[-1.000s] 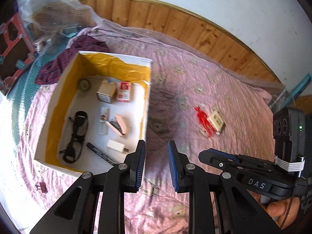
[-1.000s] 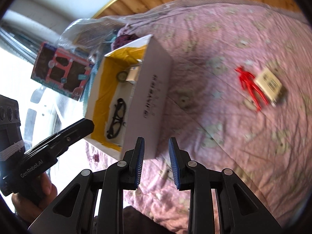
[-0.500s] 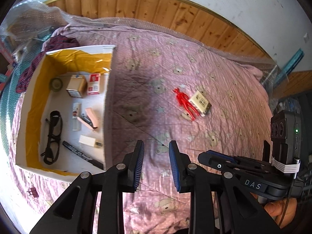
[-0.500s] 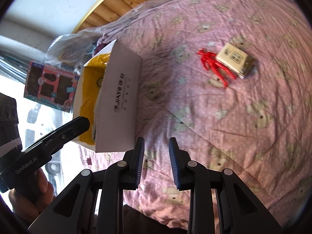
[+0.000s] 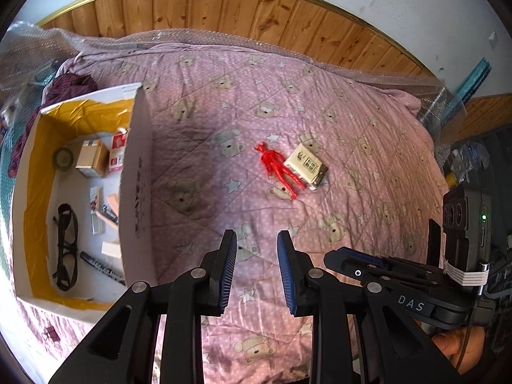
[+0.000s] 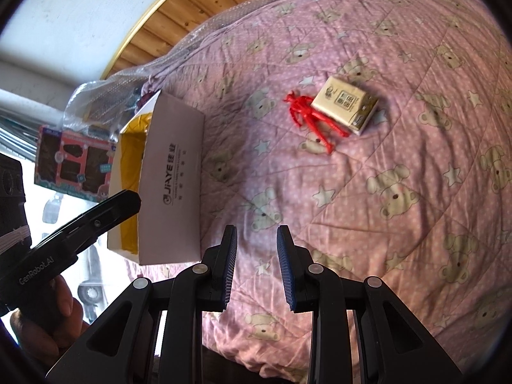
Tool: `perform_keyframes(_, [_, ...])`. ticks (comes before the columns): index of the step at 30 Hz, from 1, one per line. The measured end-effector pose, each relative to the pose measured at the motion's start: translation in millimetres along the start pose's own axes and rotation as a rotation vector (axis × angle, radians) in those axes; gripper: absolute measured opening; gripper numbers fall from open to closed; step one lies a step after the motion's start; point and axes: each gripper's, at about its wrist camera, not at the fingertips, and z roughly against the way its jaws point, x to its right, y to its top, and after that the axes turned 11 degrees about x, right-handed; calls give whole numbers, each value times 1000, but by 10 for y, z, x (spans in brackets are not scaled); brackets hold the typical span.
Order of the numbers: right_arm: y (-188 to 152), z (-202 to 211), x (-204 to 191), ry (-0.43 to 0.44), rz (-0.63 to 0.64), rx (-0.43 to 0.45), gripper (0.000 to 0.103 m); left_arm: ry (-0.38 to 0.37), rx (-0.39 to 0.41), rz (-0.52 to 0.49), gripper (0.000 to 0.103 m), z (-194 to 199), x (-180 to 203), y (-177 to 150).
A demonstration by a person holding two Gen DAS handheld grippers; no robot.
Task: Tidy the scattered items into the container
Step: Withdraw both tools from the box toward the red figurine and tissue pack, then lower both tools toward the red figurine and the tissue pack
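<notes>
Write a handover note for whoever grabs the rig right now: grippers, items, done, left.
Left gripper: open, empty, hovering over the pink quilt.
Right gripper: open, empty, also above the quilt.
White box sits on the left of the bed; glasses, marker, tape roll and small cartons are already inside.
Left on the quilt: red figure lying against the beige packet, and a binder clip in front of the box.
Next, probably: pick the figure or packet, drop it in the box.
</notes>
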Motion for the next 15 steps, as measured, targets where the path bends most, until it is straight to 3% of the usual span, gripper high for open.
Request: perform_keyframes(15, [336, -181, 249, -18, -31, -9, 30, 6, -30, -15, 28, -334, 121, 294])
